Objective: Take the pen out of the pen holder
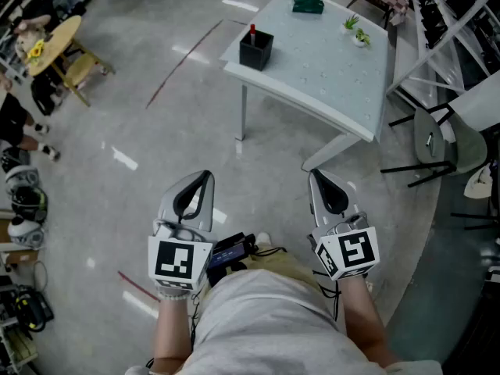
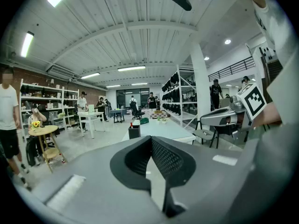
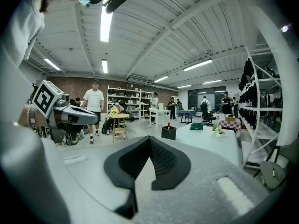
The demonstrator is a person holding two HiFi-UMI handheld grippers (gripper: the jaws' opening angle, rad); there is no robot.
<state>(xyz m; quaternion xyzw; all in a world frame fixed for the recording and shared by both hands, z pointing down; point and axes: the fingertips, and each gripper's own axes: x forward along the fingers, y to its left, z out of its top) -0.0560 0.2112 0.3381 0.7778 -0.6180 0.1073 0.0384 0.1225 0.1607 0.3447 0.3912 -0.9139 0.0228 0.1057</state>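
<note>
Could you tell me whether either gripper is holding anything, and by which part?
Nothing: the left gripper and right gripper are shut on nothing; the pen stands in the pen holder.

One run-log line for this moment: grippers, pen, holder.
left gripper: shut, empty | right gripper: shut, empty | pen: in pen holder | pen holder: on table corner, apart from grippers

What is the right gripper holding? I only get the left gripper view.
Observer: Nothing. In the right gripper view the right gripper is shut, jaws together on nothing.
Operator: Is the holder within reach?
Observer: Probably not. The head view shows the left gripper and the right one both over the floor, short of the white table.
Operator: Where is the pen?
Observer: One red pen stands upright in the black pen holder, by the table's near left corner.
</note>
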